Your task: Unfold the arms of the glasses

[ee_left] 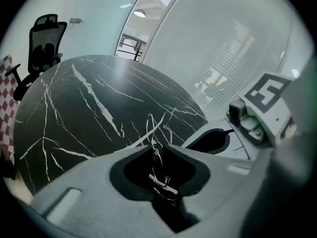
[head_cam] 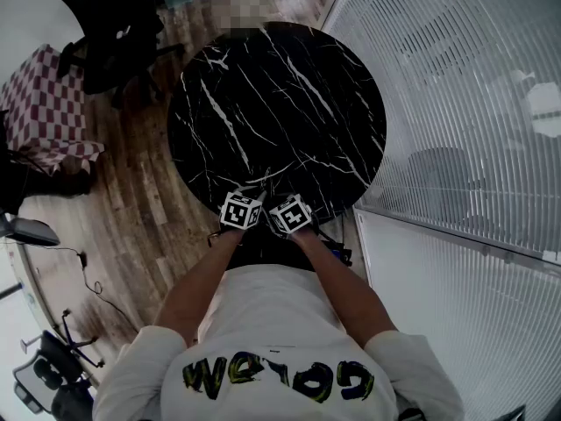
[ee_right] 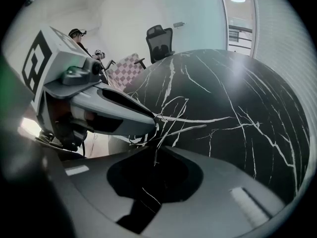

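Thin wire-framed glasses (ee_left: 160,180) are held just above the near edge of the round black marble table (head_cam: 280,95). In the left gripper view my left gripper (ee_left: 157,147) is shut on the frame, and a wire rim sticks up past its tips. In the right gripper view my right gripper (ee_right: 156,151) is shut on a thin arm of the glasses (ee_right: 163,140), which runs up towards the left gripper's jaw. In the head view the left gripper (head_cam: 259,193) and right gripper (head_cam: 272,198) stand tip to tip, marker cubes side by side. The glasses are too small to make out there.
A glass wall with blinds (head_cam: 456,86) runs along the table's right side. A black office chair (head_cam: 105,33) and a checkered seat (head_cam: 44,103) stand at the left on the wooden floor (head_cam: 131,217). Cables lie on the floor at lower left.
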### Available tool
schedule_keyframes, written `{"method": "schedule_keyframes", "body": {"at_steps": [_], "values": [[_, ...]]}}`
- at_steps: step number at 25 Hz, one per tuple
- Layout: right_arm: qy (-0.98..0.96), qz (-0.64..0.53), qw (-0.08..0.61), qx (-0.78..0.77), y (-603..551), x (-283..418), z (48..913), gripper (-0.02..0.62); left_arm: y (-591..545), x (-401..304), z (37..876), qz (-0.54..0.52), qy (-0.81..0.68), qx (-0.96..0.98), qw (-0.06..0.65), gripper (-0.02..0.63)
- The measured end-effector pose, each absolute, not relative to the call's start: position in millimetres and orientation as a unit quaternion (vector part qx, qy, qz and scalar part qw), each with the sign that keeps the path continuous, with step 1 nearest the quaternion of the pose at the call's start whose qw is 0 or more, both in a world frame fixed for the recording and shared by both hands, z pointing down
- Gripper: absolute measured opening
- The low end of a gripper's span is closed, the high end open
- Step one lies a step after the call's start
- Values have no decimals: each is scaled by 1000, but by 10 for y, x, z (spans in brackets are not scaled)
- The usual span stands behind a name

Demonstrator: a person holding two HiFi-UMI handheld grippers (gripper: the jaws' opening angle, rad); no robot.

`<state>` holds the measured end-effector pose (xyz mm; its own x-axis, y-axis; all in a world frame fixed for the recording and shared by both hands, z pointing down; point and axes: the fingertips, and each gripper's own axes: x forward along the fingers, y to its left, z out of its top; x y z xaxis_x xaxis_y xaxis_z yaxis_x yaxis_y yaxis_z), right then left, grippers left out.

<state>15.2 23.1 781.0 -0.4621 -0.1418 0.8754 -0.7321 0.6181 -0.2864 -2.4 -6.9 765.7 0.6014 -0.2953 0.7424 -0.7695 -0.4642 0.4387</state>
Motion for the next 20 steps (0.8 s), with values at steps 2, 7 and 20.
{"method": "schedule_keyframes", "body": {"at_steps": [2, 7, 20], "values": [[-786, 335, 439, 279, 226, 160, 7803, 34, -71, -28, 7655, 298, -333, 802, 396, 67], [-784, 335, 440, 281, 211, 208, 7791, 29, -75, -32, 7649, 299, -335, 800, 398, 67], [-781, 325, 451, 284, 171, 326, 7763, 18, -97, -40, 7665, 307, -334, 799, 394, 67]]}}
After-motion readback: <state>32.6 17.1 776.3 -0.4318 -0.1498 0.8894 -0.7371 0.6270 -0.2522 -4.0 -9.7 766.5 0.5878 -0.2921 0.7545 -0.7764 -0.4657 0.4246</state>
